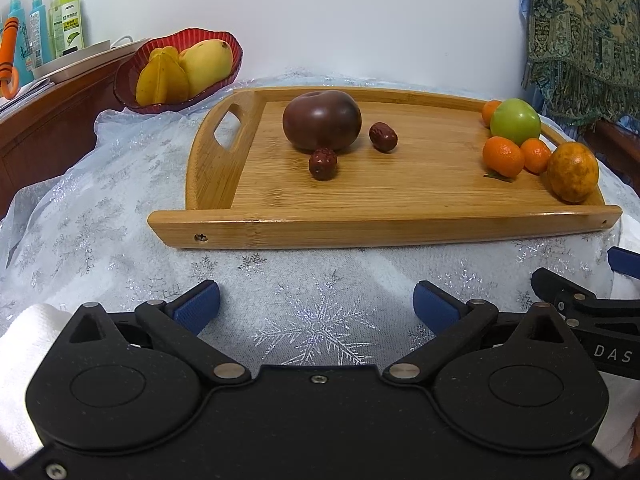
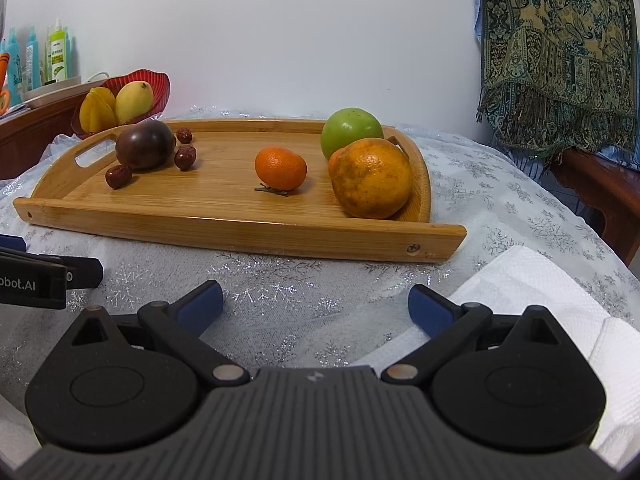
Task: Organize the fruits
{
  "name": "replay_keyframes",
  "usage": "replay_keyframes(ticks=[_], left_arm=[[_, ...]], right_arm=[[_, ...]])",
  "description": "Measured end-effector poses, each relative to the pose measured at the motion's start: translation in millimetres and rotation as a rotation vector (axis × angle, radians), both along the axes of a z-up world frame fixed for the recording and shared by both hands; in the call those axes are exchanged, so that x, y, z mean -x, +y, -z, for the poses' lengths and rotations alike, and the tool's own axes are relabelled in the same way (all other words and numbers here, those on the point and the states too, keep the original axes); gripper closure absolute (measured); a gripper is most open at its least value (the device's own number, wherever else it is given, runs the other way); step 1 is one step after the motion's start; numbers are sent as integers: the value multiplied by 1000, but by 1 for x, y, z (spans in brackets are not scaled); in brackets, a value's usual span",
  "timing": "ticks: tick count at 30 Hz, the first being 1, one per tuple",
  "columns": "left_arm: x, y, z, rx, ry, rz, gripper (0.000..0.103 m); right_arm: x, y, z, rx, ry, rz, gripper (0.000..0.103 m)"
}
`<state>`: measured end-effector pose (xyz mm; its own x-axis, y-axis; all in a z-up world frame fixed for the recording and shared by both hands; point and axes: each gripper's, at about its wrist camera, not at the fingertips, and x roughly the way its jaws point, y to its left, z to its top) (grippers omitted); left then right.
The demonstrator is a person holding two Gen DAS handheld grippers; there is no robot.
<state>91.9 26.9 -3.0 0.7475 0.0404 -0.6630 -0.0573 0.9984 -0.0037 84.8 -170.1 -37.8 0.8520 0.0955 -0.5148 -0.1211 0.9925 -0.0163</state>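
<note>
A bamboo tray lies on the snowflake cloth. Toward its left end sit a dark purple round fruit and small red dates. At its right end cluster a green apple, small mandarins and a large mottled orange. A red bowl behind the tray's left end holds a mango and a starfruit. My left gripper and right gripper hover open and empty before the tray's near rim.
A wooden cabinet with bottles and a white tray stands at the back left. A patterned fringed cloth hangs at the right over wooden furniture. White paper towel lies on the cloth near the right gripper.
</note>
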Motion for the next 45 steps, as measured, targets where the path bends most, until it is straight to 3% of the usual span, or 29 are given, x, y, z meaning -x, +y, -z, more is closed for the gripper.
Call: replay_keyframes(ticks=[45], left_arm=[[-1,0,0,-5,-5,-6,0]], right_arm=[[1,0,1,-1,-5,0,0]])
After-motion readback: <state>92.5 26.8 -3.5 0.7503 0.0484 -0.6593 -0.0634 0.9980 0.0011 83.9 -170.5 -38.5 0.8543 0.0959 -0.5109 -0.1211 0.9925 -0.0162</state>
